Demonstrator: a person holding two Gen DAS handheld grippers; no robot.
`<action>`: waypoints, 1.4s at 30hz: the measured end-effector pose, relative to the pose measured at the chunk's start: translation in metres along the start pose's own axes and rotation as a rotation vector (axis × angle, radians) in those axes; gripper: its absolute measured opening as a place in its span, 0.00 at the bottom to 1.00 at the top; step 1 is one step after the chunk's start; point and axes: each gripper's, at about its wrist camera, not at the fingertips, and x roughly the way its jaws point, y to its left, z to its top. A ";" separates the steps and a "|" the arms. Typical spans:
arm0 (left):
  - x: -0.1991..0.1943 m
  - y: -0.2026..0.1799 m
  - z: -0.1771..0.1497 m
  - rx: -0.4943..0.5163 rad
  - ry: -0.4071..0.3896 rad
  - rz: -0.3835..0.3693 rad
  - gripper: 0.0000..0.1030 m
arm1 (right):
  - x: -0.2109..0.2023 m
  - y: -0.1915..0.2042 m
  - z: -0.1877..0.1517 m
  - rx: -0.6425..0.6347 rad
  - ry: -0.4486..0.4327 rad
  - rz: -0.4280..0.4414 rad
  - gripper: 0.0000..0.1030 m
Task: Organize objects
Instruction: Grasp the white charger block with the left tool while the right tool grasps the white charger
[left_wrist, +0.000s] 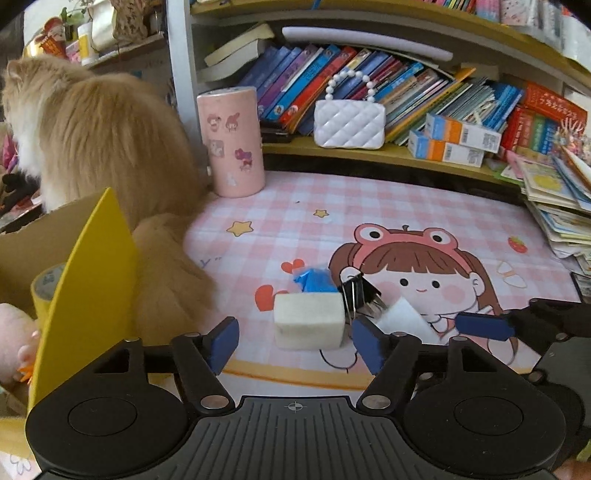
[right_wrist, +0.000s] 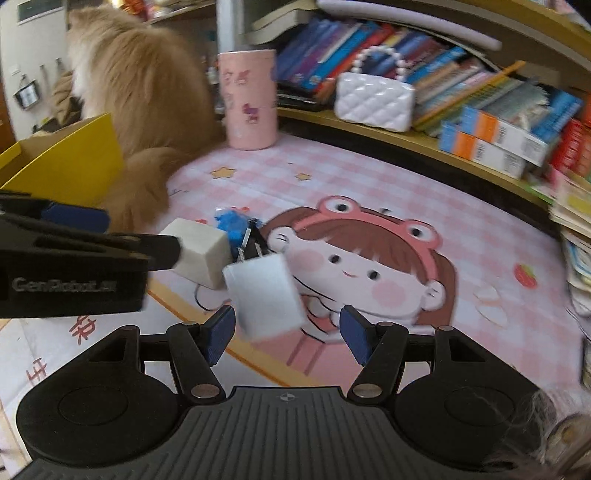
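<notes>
Pink checked mat (left_wrist: 369, 206) covers the desk below crowded bookshelves. On its near part sit a cream block (left_wrist: 308, 319), a blue wad (left_wrist: 314, 279) behind it, a black clip (left_wrist: 356, 295) and a white block (right_wrist: 264, 295) to the right. The left gripper (left_wrist: 295, 341) frames the cream block, jaws wide and empty; the right gripper (right_wrist: 286, 336) gapes around the white block, untouching. A cat (left_wrist: 110, 147) sits far left beside a yellow box (left_wrist: 88, 280).
</notes>
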 end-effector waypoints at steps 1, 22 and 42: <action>0.003 -0.001 0.001 0.000 0.007 -0.001 0.67 | 0.004 0.001 0.002 -0.011 0.000 0.011 0.59; 0.052 -0.008 0.001 0.022 0.043 -0.019 0.46 | -0.052 -0.028 -0.029 0.173 0.031 -0.044 0.41; -0.063 0.038 -0.072 0.040 -0.042 -0.167 0.43 | -0.106 0.041 -0.072 0.333 0.062 -0.153 0.41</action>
